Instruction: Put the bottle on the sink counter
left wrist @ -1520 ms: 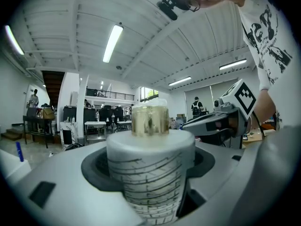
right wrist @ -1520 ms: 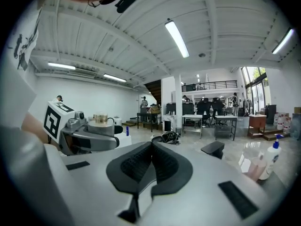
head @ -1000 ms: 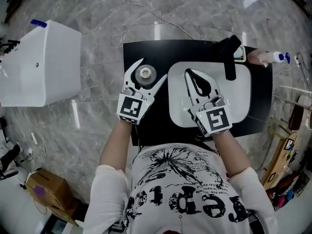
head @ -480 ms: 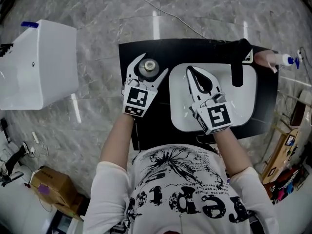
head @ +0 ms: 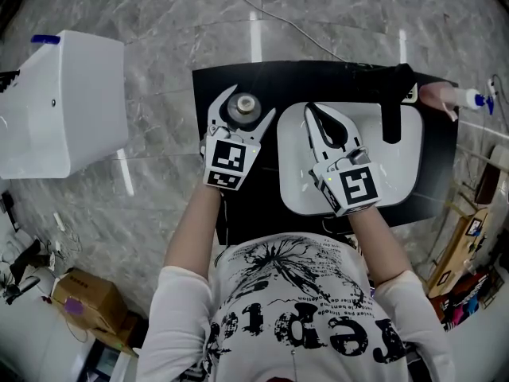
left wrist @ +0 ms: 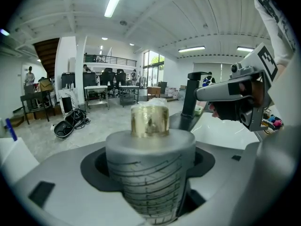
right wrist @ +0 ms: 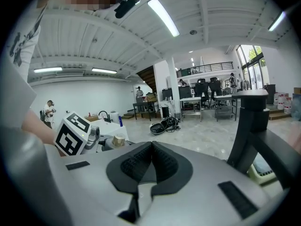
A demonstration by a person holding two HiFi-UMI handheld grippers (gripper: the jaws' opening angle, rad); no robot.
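- Left gripper [head: 246, 110] sits upper centre of the head view, and its jaws are spread wide, one on each side of the bottle [left wrist: 150, 168].
- From the left gripper view, the grey ribbed body fills the notch between the two jaws. They press in on its lower part, so that is a grip on the bottle.
- The gold cap [left wrist: 149, 121] stands up clear above the jaws, and the bottle is upright.
- In the head view, the bottle is over the black sink counter [head: 211, 82], just left of the white basin [head: 398, 173]. Whether its base touches the counter, I cannot tell, because the gripper covers it.
- Right gripper [right wrist: 151, 149]: the jaws are pressed together with the ribbed pads meeting, and nothing is between them.
- In the head view it hangs over the left half of the basin, just beside the left gripper and pointing toward the top of the frame.
- The black faucet [head: 391, 114] rises at the upper right of the basin, well apart from the bottle.
- The right gripper view picks up the left gripper's marker cube [right wrist: 73, 134] at left of frame, with the gold cap just to its right.
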